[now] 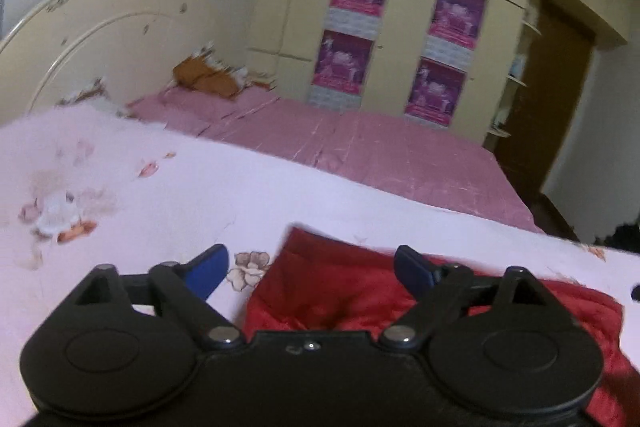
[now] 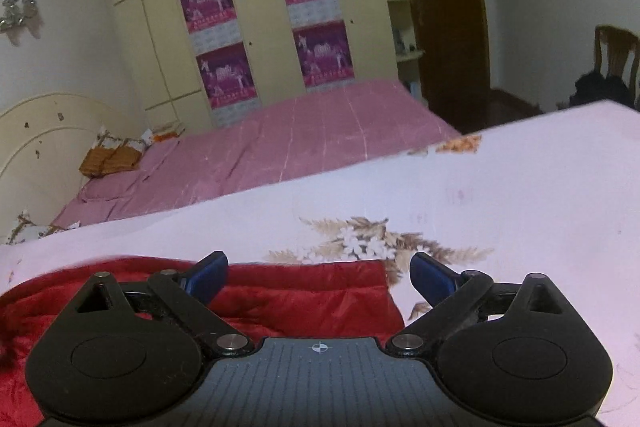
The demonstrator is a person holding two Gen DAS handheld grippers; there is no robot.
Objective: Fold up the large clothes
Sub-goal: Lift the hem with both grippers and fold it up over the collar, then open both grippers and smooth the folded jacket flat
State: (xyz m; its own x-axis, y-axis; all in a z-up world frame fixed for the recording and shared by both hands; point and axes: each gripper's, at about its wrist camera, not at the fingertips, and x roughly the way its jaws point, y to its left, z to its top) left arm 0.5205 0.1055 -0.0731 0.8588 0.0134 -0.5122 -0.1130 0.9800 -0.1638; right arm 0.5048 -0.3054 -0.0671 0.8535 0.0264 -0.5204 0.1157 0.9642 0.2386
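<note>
A red padded garment (image 1: 320, 287) lies flat on a white floral sheet (image 1: 200, 195). My left gripper (image 1: 310, 273) is open above the garment's left corner, its blue fingers (image 1: 208, 269) wide apart, holding nothing. In the right wrist view the same red garment (image 2: 304, 295) lies on the floral sheet (image 2: 500, 195), its right corner between my fingers. My right gripper (image 2: 320, 277) is open and empty just above it, one blue finger (image 2: 432, 281) over the sheet beside the garment's edge.
Behind the sheet lies a pink bedspread (image 1: 360, 143) with an orange-brown bundle (image 1: 208, 79) near the cream headboard (image 1: 80, 47). A wardrobe with purple posters (image 2: 264, 27), a brown door (image 2: 444, 7) and a wooden chair (image 2: 616, 55) stand beyond.
</note>
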